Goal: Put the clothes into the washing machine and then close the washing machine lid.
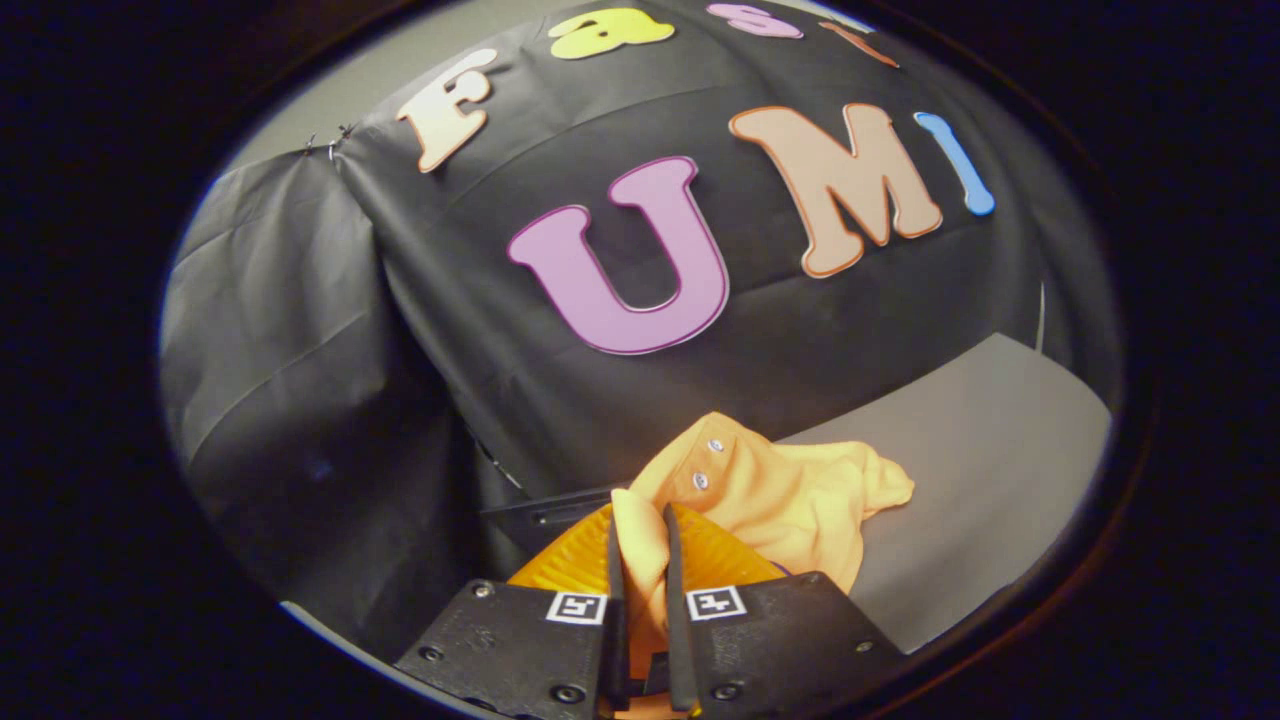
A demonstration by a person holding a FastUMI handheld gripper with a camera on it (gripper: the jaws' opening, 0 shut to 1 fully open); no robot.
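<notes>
The tongs [640,530] are clamped on a fold of the orange garment [790,495]. Both fingers [613,590] stand nearly together, with a narrow ridge of cloth pinched between them and running down towards their base.

Position of the garment: the gripped fold is at the near end. The rest of the cloth trails to the far right of the fingers and appears to rest, at least in part, on the grey worktop [990,480]. A placket with small snap buttons [707,462] faces up just beyond the fingertips. The view is tilted, so the worktop edge runs at a slant against the black booth wall [300,380].

Reason for the grip: pinching a raised fold gives both fingers cloth to bear on, so the garment can be lifted as one piece rather than dragged flat.

A dark bracket-like part [545,515] lies just left of the fingers, at the foot of the wall; what it is cannot be told.

Assessment: the task appears to be at the pick-up or carry stage. Loading the washing machine and closing its lid are judged to be outstanding. Soft cloth may slip from a narrow pinch.
</notes>
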